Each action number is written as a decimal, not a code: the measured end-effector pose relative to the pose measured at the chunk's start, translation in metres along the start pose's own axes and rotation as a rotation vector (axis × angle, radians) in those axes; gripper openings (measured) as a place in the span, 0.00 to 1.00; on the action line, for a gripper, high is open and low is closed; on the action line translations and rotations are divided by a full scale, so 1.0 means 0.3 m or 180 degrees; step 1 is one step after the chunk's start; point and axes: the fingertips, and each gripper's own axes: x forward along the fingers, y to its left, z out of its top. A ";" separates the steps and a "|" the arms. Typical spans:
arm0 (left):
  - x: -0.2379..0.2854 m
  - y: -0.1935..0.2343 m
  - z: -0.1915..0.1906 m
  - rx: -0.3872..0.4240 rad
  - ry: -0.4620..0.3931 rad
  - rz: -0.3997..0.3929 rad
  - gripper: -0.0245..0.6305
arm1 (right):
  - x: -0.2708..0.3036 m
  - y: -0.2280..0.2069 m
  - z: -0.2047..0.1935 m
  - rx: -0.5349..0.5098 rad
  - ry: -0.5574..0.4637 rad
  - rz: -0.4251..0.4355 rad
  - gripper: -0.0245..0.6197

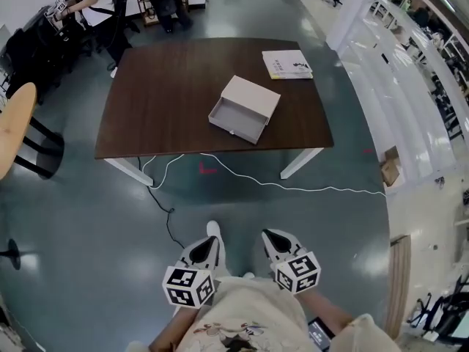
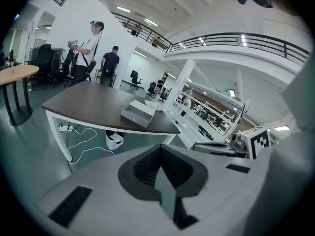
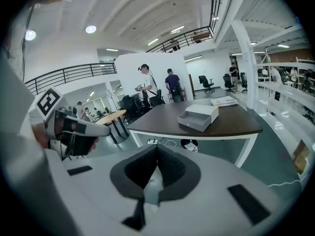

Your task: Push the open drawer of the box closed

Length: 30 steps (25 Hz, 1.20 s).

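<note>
A pale box (image 1: pixel 249 97) lies on the dark brown table (image 1: pixel 161 94), its drawer (image 1: pixel 236 121) pulled out toward me. The box also shows far off in the left gripper view (image 2: pixel 139 113) and the right gripper view (image 3: pixel 199 116). Both grippers hang low by my body, well short of the table. My left gripper (image 1: pixel 211 242) is shut with nothing in it, its jaws meeting in the left gripper view (image 2: pixel 158 154). Just beside it, my right gripper (image 1: pixel 271 237) is shut and empty too, jaws together in the right gripper view (image 3: pixel 156 154).
A booklet (image 1: pixel 287 64) lies at the table's far right corner. A white cable (image 1: pixel 293 185) runs over the floor under and before the table. A round wooden table (image 1: pixel 15 123) stands left, white shelving (image 1: pixel 396 72) right. People (image 1: pixel 95 6) stand beyond the table.
</note>
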 end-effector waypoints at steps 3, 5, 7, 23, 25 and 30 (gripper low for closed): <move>0.057 0.098 0.105 -0.0043 0.0033 -0.0073 0.05 | 0.128 -0.006 0.100 -0.0015 0.0027 -0.0025 0.05; 0.092 0.161 0.173 -0.0046 0.0046 -0.0136 0.05 | 0.204 -0.008 0.167 -0.0042 0.0022 -0.0060 0.05; 0.130 0.215 0.235 -0.0053 0.0043 -0.0184 0.05 | 0.267 -0.019 0.229 -0.0073 0.0014 -0.0099 0.05; 0.467 0.359 0.407 0.0659 0.0172 -0.0087 0.05 | 0.580 -0.224 0.376 -0.0045 0.0138 0.0046 0.05; 0.495 0.372 0.427 0.0847 0.0231 0.0027 0.05 | 0.589 -0.248 0.392 -0.0039 0.0147 0.0109 0.05; 0.595 0.389 0.470 0.0956 0.0344 0.0156 0.05 | 0.623 -0.314 0.390 0.0114 0.0197 0.0253 0.05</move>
